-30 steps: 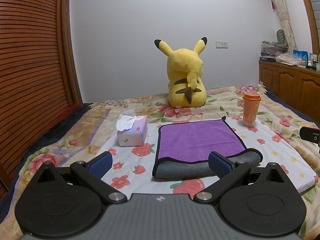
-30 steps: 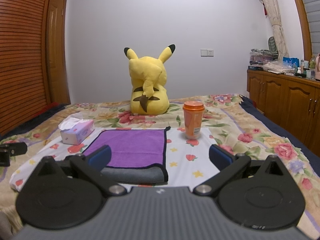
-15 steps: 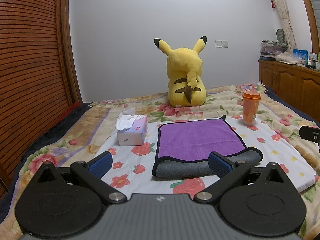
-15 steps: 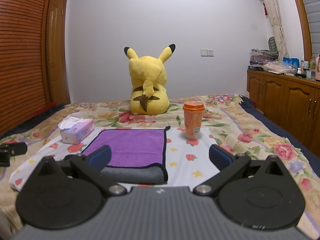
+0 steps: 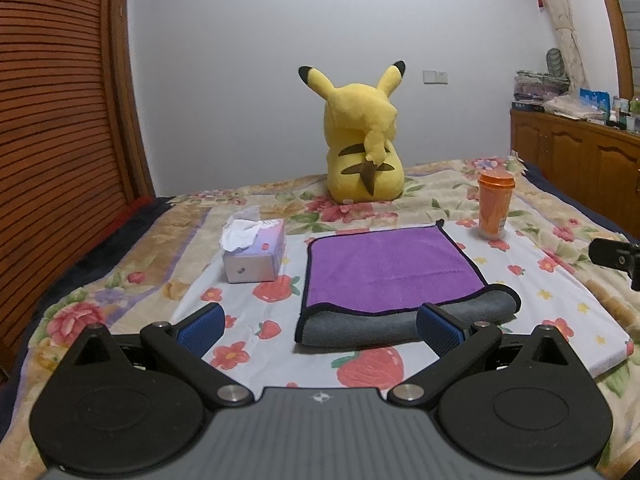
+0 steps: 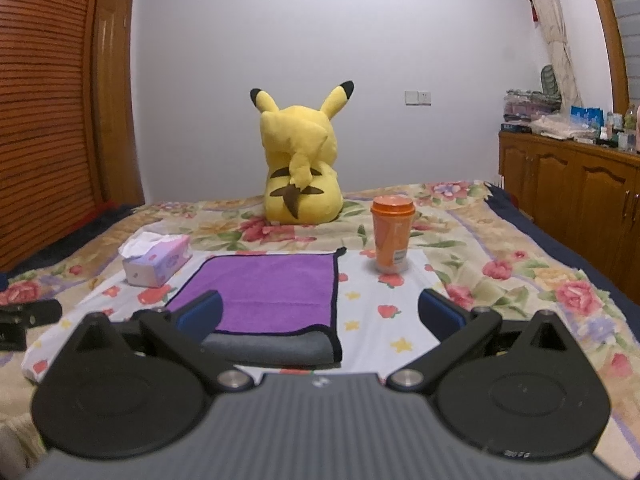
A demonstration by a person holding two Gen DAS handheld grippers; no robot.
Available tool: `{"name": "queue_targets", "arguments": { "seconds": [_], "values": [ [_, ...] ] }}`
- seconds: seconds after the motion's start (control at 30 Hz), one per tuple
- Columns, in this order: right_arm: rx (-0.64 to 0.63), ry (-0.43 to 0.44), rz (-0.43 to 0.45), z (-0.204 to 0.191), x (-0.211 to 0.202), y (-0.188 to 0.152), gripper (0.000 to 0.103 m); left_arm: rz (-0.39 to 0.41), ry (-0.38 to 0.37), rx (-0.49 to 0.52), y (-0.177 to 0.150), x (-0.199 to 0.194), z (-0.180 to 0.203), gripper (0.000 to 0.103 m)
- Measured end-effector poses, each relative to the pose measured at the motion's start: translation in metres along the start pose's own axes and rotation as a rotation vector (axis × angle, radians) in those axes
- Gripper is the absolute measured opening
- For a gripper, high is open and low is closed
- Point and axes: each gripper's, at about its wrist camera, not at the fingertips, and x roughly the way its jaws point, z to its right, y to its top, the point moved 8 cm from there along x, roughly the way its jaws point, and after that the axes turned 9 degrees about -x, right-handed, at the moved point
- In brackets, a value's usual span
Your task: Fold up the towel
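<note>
Left gripper [image 5: 320, 326] gapes just before the folded towel [image 5: 390, 272]

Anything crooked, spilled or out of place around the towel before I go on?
Nothing spilled. The towel lies folded, its purple top layer short of the grey fold at the near edge. Orange cup upright, tissue box apart. Both tools are open, touching nothing.

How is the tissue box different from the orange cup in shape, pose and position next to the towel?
The tissue box is a low rectangular block lying flat, while the orange cup is a tall round container standing upright. The tissue box has white tissue sticking out of its top; the orange cup is closed with a lid. The tissue box sits left of the towel, the orange cup beyond its far right corner. Both rest on the bed, apart from the towel.
</note>
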Motion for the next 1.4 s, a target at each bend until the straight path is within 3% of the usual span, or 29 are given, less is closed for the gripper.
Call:
{"name": "queue_targets", "arguments": {
  "seconds": [0.63,1.4],
  "values": [
    [-0.015,0.008,-0.058,-0.006,0.031,0.000,0.103,-0.093,-0.007,0.028,0.002,0.038,-0.002,0.099],
    [-0.098,0.005,-0.149,-0.008,0.082,-0.008,0.103,-0.115,-0.028,0.036,0.020,0.090,-0.013,0.099]
  ]
}}
